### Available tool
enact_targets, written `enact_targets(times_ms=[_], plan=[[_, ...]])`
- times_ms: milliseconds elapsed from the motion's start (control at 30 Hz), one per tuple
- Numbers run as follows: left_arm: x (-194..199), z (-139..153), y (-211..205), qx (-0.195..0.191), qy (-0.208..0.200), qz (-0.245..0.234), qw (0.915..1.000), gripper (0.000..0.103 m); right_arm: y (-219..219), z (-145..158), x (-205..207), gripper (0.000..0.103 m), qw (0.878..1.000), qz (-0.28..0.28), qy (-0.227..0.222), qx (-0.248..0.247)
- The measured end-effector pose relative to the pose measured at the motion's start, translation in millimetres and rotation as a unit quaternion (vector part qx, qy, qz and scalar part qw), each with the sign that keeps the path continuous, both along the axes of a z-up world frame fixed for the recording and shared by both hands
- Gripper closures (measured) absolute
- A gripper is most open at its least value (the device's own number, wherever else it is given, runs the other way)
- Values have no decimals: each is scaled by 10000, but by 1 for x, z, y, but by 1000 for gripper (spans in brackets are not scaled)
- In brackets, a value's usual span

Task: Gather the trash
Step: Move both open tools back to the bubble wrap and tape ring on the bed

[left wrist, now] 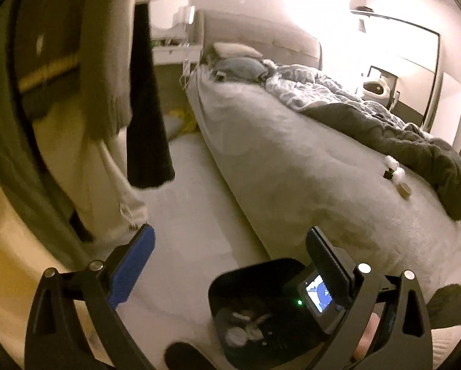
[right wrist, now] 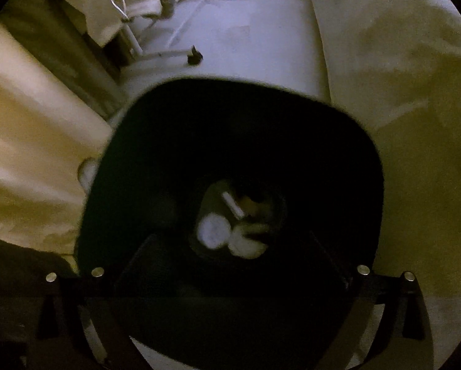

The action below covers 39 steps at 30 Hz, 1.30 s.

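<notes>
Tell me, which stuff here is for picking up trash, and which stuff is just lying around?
For the job:
- black bin on the floor beside the bed
- white scraps at the bin's bottom
- right gripper, open above the bin
- left gripper, open and empty

Just lying about:
- rumpled duvet and pillow
- hanging clothes
- white cable on the floor

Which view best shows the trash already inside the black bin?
Right wrist view: it looks straight down into the black bin at the pale trash on its bottom. Left wrist view catches the same trash small, oblique, blurred.
</notes>
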<state>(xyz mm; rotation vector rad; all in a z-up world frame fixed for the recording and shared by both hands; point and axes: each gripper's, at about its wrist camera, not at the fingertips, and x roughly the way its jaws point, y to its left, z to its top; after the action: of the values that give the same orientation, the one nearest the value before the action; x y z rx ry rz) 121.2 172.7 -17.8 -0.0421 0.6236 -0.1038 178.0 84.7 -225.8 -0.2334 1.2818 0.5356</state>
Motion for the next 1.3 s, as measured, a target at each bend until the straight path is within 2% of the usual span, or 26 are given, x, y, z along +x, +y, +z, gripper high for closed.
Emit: enact_targets(times_ms=[100, 367, 633, 767, 900, 1167, 1300], plan=[[0, 7, -9, 72, -71, -86, 9999, 3, -4, 20, 0, 4, 9996, -23, -195, 183], [9, 31, -28, -100, -326, -217, 9992, 3, -20, 79, 4, 3, 9938, -106, -922, 608], [22, 54, -56, -296, -412, -452, 9977, 3, -81, 141, 19, 3, 9766, -586, -1919, 779], [25, 57, -76, -197, -503, -531, 9971, 3, -115, 164, 28, 3, 9714, -639, -2123, 847], [32, 60, -99, -81, -604, -638, 9961, 3, -143, 179, 34, 3, 9654, -701, -2410, 704], [54, 55, -133, -506, -481, -765, 9946, 3, -213, 189, 58, 3, 9560, -1149, -2651, 515], [62, 50, -155, -465, -426, -852, 9944, 3, -243, 192, 71, 3, 9520, -1260, -2756, 434]])
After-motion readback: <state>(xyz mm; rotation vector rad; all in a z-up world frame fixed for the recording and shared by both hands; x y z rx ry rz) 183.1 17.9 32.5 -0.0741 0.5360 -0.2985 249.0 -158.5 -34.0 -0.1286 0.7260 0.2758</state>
